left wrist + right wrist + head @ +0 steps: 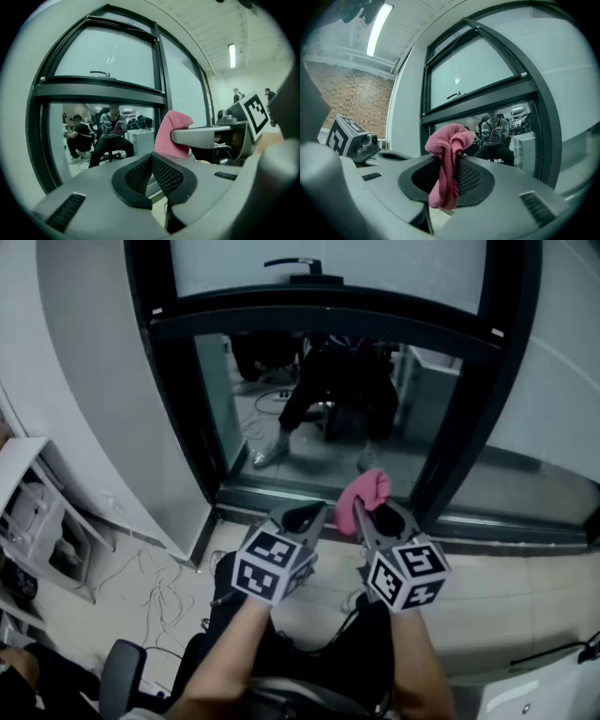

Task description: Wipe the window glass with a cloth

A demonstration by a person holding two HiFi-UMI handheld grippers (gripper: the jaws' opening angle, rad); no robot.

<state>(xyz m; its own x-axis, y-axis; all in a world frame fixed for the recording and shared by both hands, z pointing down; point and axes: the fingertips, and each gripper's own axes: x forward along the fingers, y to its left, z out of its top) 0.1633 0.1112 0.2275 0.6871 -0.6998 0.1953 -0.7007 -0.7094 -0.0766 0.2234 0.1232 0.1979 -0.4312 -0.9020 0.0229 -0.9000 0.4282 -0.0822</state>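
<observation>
Right claw [451, 174] pinches pink cloth [446, 152], apparently near the window glass [513, 136].

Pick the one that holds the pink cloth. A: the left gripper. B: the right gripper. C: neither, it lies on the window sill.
B: in the right gripper view the pink cloth is pinched between the jaws of the right gripper, while the left gripper has its jaws together on nothing.

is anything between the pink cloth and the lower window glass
Nothing visible does. The pink cloth, clamped in the right hand-held gripper, faces the lower window glass with open air ahead; the left hand-held gripper sits off to its left.
</observation>
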